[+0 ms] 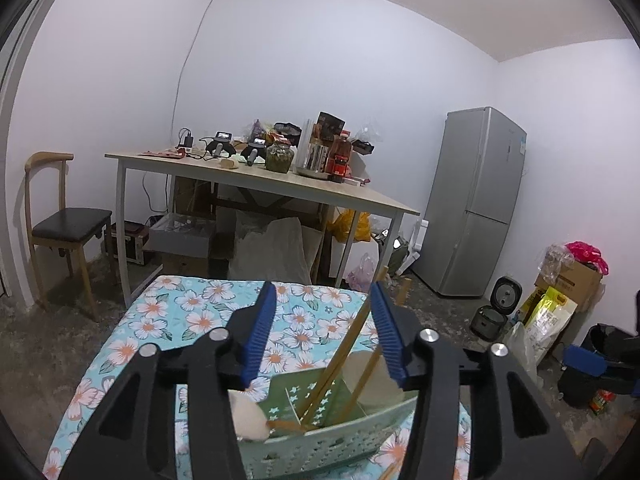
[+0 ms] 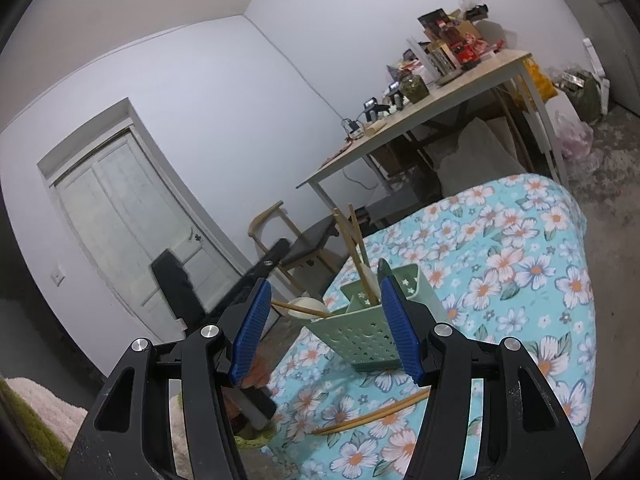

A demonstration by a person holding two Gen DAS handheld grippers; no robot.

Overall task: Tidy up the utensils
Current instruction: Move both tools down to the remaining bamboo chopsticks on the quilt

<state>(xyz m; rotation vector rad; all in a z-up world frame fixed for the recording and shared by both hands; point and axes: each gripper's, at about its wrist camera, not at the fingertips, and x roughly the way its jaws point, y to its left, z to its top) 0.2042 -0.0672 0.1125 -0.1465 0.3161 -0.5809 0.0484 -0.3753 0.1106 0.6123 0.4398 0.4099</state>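
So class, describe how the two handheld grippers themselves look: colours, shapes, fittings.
The left gripper and right gripper look alike: black plastic linkage arms with cut-out slots, round silver pivot bolts, and two long blue ribbed pads as fingers. No cables, markings or sleeves show.

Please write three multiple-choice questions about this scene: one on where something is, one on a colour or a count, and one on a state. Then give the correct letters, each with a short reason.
1. Where do the loose wooden chopsticks lie?
A. on the flowered tablecloth, in front of the holder
B. on the wooden table
C. on the black chair seat

2. What colour is the perforated plastic utensil holder?
A. red
B. pale green
C. black

3. How does the right claw stand?
A. shut on a spoon
B. shut on the holder
C. open, holding nothing

Answers:
1 A: the loose wooden chopsticks lie flat on the flowered tablecloth, nearer the camera than the holder.
2 B: the perforated plastic utensil holder is pale green.
3 C: the right claw has its blue pads apart, and nothing is between them.
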